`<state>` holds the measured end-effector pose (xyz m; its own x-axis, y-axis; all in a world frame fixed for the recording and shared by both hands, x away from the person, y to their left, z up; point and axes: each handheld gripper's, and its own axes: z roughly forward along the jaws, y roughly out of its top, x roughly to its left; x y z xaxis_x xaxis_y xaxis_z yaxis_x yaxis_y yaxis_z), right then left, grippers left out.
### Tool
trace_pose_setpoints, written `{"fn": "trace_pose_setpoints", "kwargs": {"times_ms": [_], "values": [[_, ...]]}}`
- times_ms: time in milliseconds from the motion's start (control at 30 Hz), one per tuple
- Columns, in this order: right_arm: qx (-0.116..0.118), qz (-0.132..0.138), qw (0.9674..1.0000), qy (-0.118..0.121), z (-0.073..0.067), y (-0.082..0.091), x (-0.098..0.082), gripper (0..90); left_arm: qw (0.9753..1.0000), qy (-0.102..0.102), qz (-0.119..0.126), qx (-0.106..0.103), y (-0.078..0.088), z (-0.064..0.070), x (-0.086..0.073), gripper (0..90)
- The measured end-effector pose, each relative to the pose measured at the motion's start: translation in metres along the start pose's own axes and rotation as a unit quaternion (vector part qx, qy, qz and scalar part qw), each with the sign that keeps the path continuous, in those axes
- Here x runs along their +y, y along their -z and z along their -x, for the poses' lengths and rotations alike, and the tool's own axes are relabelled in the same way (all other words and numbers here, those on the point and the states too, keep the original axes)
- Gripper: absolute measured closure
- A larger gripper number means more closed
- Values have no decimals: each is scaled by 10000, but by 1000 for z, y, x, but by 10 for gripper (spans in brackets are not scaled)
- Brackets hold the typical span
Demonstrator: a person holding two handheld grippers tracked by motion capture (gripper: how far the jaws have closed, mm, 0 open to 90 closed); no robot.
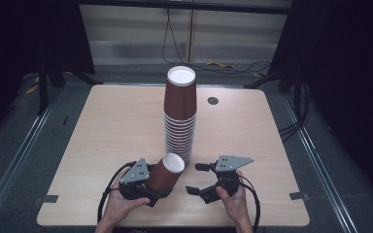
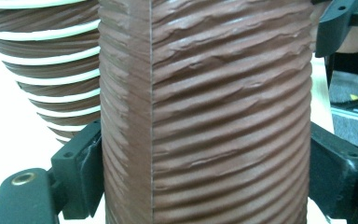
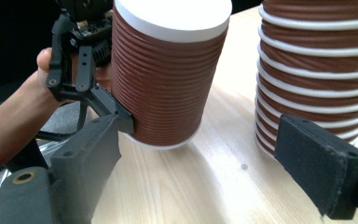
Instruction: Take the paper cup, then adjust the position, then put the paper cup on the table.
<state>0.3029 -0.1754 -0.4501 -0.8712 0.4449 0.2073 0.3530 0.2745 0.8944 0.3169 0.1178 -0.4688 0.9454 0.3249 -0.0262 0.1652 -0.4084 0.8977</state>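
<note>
Left hand-held gripper (image 1: 156,190) is pinching a single brown ribbed paper cup (image 1: 166,171), upside down and tilted, white base up, near the front edge of the bench (image 1: 107,126); in the left gripper view both jaws are pressing against the cup's (image 2: 205,112) sides. Cup is sitting just beside the tall stack of inverted brown cups (image 1: 179,116), apart from it as far as I can tell. Right hand-held gripper (image 1: 200,178) is hovering to the right of the cup, jaws spread wide, gripping nothing; its view is looking at cup (image 3: 168,79) and stack (image 3: 317,70).
</note>
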Motion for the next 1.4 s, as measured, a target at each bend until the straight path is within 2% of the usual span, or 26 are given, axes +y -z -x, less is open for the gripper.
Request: {"fn": "trace_pose_setpoints", "kwargs": {"times_ms": [267,300,367,400,467,500,533,633,700,733,933,1033,1167,1233,1267,1333,1400], "values": [[-35,-168,9998,38,1,0,-1,138,9992,-206,-331,-36,-1,1,5,142],[72,-268,9996,30,2,-1,0,139,9990,-234,-385,-36,-1,0,5,142],[64,-379,9992,100,0,-2,0,139,9987,-259,-433,-64,-2,0,6,142],[99,-520,9985,164,0,-3,1,136,9984,-273,-495,-59,-2,0,7,141],[110,-582,9981,187,-1,-3,2,136,9982,-305,-514,-45,-2,-1,8,142],[89,-591,9980,220,0,-4,3,137,9985,-257,-477,-62,-2,0,9,141],[83,-613,9978,219,1,-4,3,138,9980,-348,-531,-47,-1,-2,12,141],[64,-639,9977,220,2,-4,3,139,9974,-392,-610,11,-2,-2,14,141],[31,-655,9976,234,3,-4,3,143,9960,-472,-760,68,-2,-2,15,141],[-49,-756,9967,284,3,-6,2,145,9950,-519,-855,63,-3,-1,16,141],[-57,-822,9961,311,3,-7,2,148,9935,-599,-967,-1,-5,0,15,142],[-40,-944,9950,323,3,-9,3,149,9917,-656,-1108,-41,-8,-1,14,142],[-8,-1012,9943,337,3,-10,3,153,9910,-645,-1168,-77,-9,-1,14,142],[-29,-1033,9939,389,4,-10,4,159,9896,-687,-1264,-86,-11,-1,14,142],[-30,-1035,9939,385,4,-10,4,161,9874,-747,-1397,-28,-12,-1,14,142],[-28,-1055,9937,388,4,-10,5,160,9865,-789,-1436,-9,-13,-1,15,142],[-4,-1109,9930,417,3,-11,6,161,9867,-798,-1416,-32,-13,0,15,142]]}}
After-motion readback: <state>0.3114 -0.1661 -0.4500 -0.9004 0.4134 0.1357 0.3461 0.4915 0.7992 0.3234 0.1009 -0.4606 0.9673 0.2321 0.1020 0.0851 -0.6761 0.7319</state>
